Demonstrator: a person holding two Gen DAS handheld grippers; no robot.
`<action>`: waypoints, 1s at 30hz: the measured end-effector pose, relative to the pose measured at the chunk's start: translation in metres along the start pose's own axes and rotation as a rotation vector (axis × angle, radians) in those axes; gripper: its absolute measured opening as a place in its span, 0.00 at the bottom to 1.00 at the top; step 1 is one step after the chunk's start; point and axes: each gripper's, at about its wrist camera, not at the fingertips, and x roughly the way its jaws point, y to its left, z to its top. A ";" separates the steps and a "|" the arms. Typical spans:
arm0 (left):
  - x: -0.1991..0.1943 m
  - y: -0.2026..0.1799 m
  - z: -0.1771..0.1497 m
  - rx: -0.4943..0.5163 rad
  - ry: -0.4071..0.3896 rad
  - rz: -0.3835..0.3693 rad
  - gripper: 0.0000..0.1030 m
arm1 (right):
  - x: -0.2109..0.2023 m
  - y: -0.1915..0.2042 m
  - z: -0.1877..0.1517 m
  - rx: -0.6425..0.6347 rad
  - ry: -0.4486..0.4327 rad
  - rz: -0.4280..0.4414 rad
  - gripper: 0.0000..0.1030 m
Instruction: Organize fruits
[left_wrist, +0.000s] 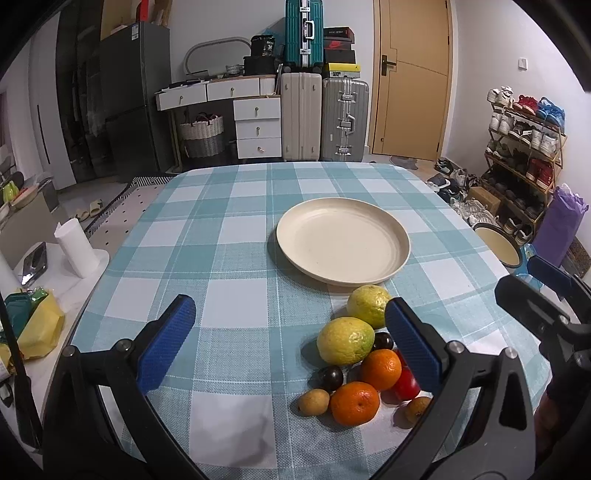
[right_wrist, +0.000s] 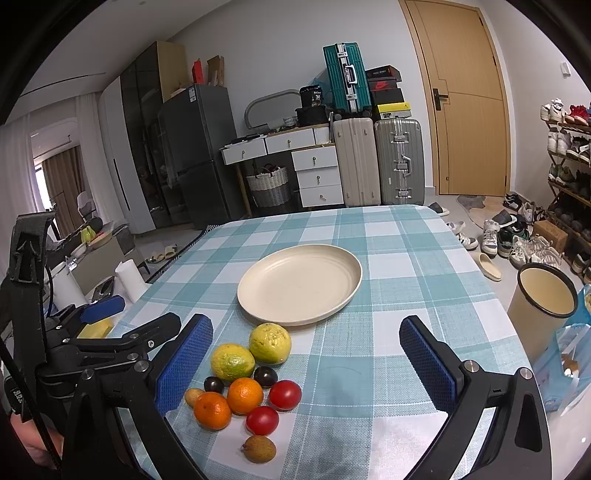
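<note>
A pile of fruit lies on the checked tablecloth in front of an empty cream plate (left_wrist: 343, 240) (right_wrist: 299, 284): two yellow-green lemons (left_wrist: 345, 340) (right_wrist: 232, 361), two oranges (left_wrist: 355, 402) (right_wrist: 245, 395), two red tomatoes (right_wrist: 284, 394), two dark plums (right_wrist: 265, 375) and two small brown fruits (right_wrist: 259, 448). My left gripper (left_wrist: 291, 343) is open and empty, its right finger beside the pile. My right gripper (right_wrist: 306, 365) is open and empty, the pile near its left finger. The left gripper also shows in the right wrist view (right_wrist: 107, 328), at the left.
A cream bin with a dark rim (right_wrist: 543, 306) stands off the table's right edge beside a blue bag (right_wrist: 565, 369). A paper roll (left_wrist: 75, 247) and a yellow bag (left_wrist: 40, 328) sit on a side surface to the left. Suitcases, drawers and a shoe rack stand behind.
</note>
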 end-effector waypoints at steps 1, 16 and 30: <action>0.000 0.000 0.000 -0.001 0.002 -0.001 0.99 | 0.000 0.000 0.000 0.000 -0.002 0.000 1.00; 0.003 0.005 0.000 -0.009 0.010 -0.005 0.99 | 0.002 0.005 0.001 -0.009 0.002 0.006 1.00; 0.005 0.003 -0.001 -0.007 0.016 -0.008 0.99 | 0.006 0.006 -0.001 -0.001 0.009 0.007 1.00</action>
